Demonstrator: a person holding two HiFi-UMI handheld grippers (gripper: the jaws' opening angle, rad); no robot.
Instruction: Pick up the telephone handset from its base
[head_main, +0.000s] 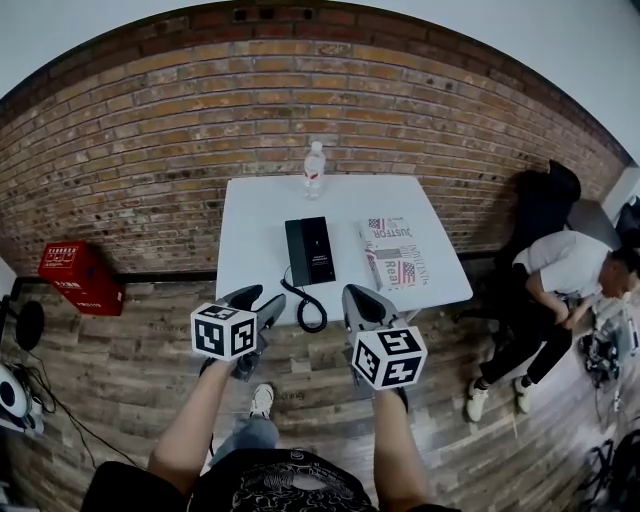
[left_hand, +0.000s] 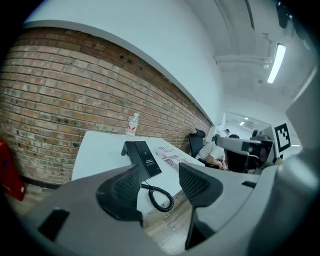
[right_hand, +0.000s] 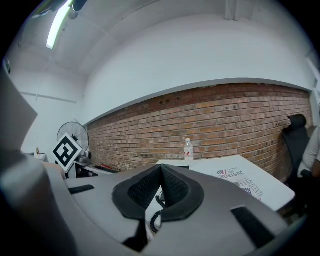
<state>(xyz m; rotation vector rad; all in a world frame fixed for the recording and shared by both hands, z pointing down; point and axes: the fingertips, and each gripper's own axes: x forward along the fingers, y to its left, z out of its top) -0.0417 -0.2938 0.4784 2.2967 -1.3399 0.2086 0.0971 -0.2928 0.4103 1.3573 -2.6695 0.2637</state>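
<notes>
One black telephone (head_main: 312, 250) lies flat near the front edge of the white table (head_main: 260, 215), handset (head_main: 295, 252) seated along its left side (coiled cord (head_main: 311, 311) droops over the edge). My left gripper (head_main: 257, 300) gapes, empty; my right gripper (head_main: 368, 300) has its pads pressed together.

Left gripper (head_main: 258, 303): held out in front of body, pointing forward and slightly down. Jaws (left_hand: 161, 177) apart, pads facing each other, nothing between them.
Right gripper (head_main: 360, 298): level with left, just beside it, same heading. Jaws (right_hand: 161, 172) closed, pad tips meeting, nothing gripped.
Left marker cube (head_main: 223, 331) and right marker cube (head_main: 389, 357): on top of grippers, behind jaws.
Left forearm (head_main: 190, 425) and right forearm (head_main: 396, 450): bare, extended forward, roughly parallel, hands hidden under cubes.
</notes>
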